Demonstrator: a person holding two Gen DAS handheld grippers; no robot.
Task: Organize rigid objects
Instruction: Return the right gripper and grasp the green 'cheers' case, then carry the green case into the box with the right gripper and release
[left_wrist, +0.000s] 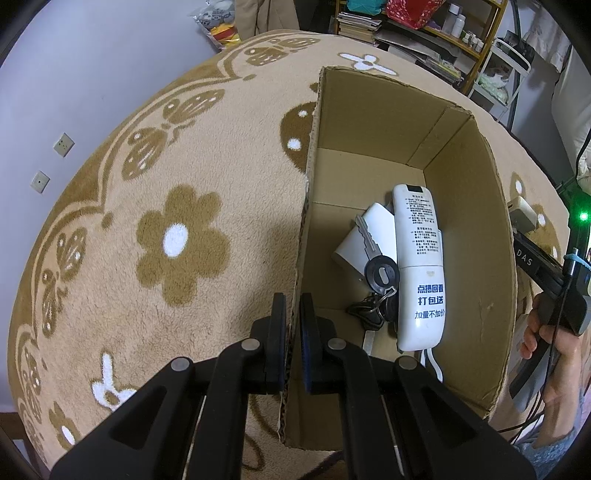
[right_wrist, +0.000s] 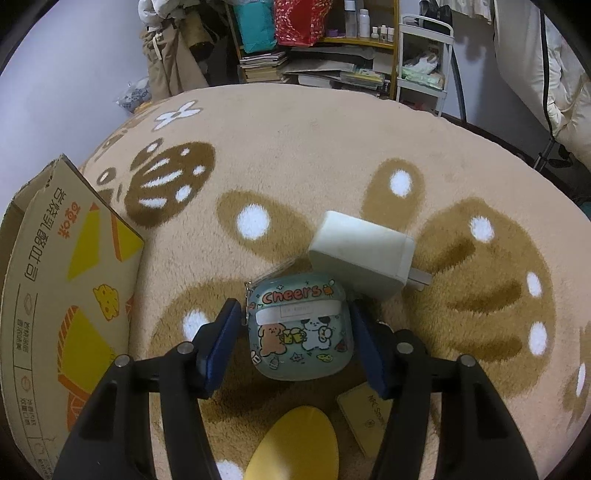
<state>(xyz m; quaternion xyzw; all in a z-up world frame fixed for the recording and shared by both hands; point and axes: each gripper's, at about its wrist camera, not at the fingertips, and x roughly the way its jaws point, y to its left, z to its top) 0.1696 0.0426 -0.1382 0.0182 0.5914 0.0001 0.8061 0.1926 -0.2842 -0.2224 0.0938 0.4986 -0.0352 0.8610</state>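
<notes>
A cardboard box (left_wrist: 369, 118) stands on the patterned rug, and my left gripper (left_wrist: 293, 302) is shut on its near left wall. Inside lie a white remote (left_wrist: 421, 258), a key bunch (left_wrist: 380, 275) and a white flat item (left_wrist: 369, 236). In the right wrist view my right gripper (right_wrist: 293, 306) is open around a teal earbud case (right_wrist: 299, 328) printed "cheers", which rests on the rug. A narrow gap shows beside the left pad. A white charger plug (right_wrist: 362, 251) lies just behind the case.
The box's printed outer side (right_wrist: 55, 295) stands left of the right gripper. A yellow oval object (right_wrist: 295, 443) and a tan card (right_wrist: 365, 417) lie on the rug under the gripper. Shelves and bags line the far wall. A hand (left_wrist: 554, 343) holds the right gripper.
</notes>
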